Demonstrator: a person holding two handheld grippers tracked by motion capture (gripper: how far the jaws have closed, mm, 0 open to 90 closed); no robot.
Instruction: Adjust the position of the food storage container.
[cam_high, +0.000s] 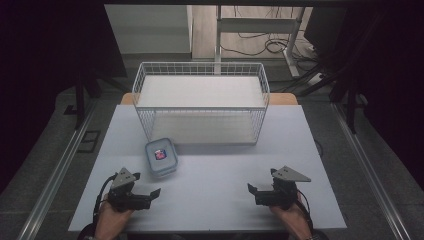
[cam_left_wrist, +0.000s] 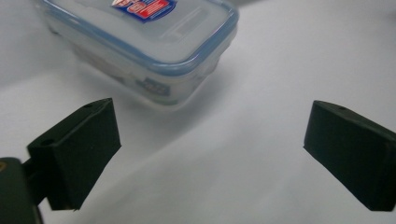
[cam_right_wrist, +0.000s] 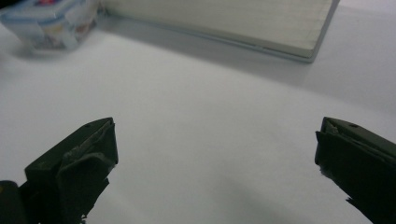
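Observation:
A small clear plastic food box with a blue-rimmed lid (cam_high: 161, 156) sits on the white table, just in front of the wire basket's left corner. My left gripper (cam_high: 150, 196) rests near the table's front left, open, a short way below the box. Seen from the left gripper, the box (cam_left_wrist: 149, 42) stands close ahead of the wide-apart jaws, with nothing between them (cam_left_wrist: 210, 154). My right gripper (cam_high: 254, 191) lies at the front right, open and empty. In the right gripper view the box (cam_right_wrist: 49, 23) is far off at the upper left, beyond the spread jaws (cam_right_wrist: 215, 163).
A white wire basket (cam_high: 201, 102) with a pale flat liner stands at the back middle of the table; its base edge (cam_right_wrist: 261, 28) shows from the right gripper. Bare white tabletop (cam_high: 215, 175) lies between the two grippers. Dark floor, metal rails and cables surround the table.

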